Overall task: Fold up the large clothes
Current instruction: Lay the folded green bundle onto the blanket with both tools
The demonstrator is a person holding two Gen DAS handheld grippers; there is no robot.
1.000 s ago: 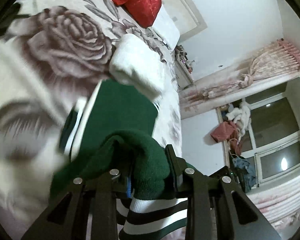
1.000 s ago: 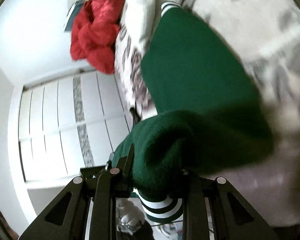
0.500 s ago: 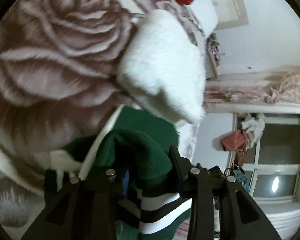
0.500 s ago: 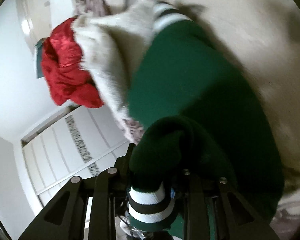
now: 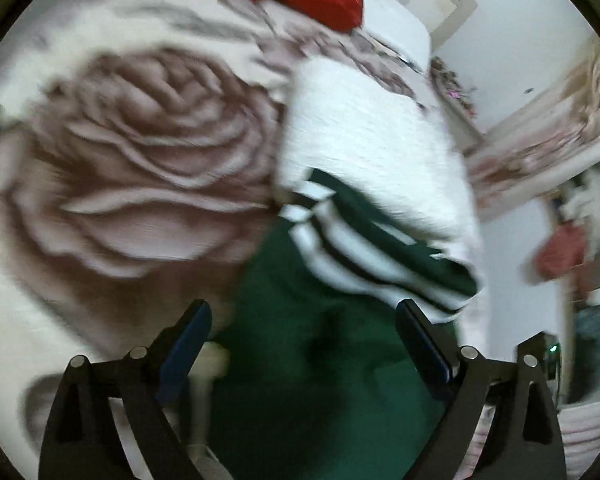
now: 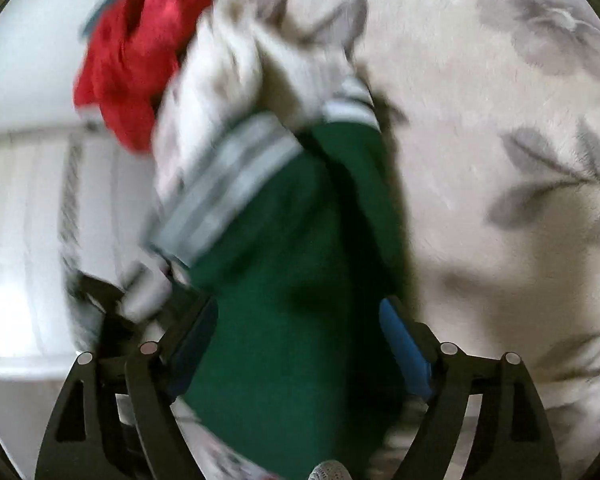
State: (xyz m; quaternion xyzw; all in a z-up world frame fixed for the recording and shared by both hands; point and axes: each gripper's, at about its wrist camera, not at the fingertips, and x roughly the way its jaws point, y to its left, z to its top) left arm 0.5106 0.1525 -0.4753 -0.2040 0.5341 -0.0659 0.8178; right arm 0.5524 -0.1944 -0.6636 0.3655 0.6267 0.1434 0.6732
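Fingers of both grippers (image 5: 302,320) (image 6: 298,316) are spreading apart over the green sweater (image 5: 320,380), gripping nothing.

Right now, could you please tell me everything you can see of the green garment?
The green garment looks like a dark green knit with white-and-green striped ribbed bands. It lies folded on the rose-print bedspread, its striped end against a fluffy white garment. Both grippers' jaws are opening around it, pads clear; blur hides finer detail.

both wrist views look steeply down, close over the green garment (image 5: 320,360) on the bed (image 6: 480,160).
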